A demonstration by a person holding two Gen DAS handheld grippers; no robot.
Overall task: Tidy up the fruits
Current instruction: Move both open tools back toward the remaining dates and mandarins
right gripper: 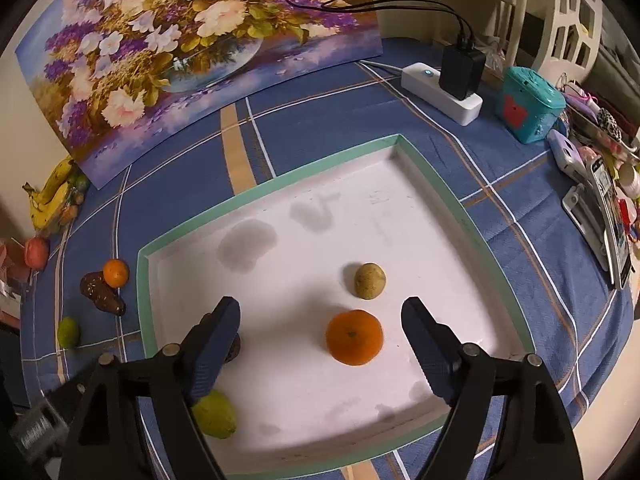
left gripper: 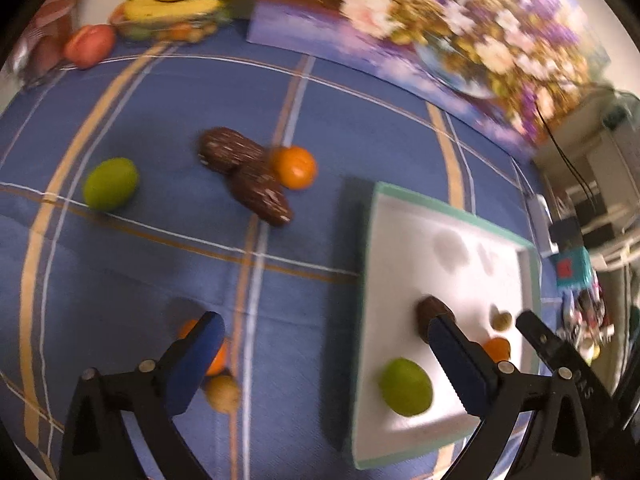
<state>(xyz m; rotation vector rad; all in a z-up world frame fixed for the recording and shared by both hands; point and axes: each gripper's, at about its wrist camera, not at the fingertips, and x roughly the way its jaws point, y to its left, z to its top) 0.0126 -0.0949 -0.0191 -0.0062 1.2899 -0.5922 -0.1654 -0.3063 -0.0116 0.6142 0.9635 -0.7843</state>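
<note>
Both grippers stand released with nothing between their jaws, so the step in hand looks like the moment just after a drop-off into the tray (right gripper: 430,178), a shallow white box with a mint-green rim at the centre of the right wrist view. The right gripper (right gripper: 320,322) hangs open over an orange (right gripper: 354,337) lying on the tray floor, with a small yellow-brown fruit (right gripper: 369,281) just above it in the frame and a green lime (right gripper: 216,414) at lower left. The left gripper (left gripper: 326,342) gapes wide, one finger over the blue plaid cloth (left gripper: 120,272), the other over the tray.

Still loose on the cloth in the left wrist view: a lime (left gripper: 110,189) at centre left, two dark brown oblong fruits (left gripper: 248,174) and another orange (left gripper: 295,167) touching them. The next move likely calls for reaching to one of these.
</note>
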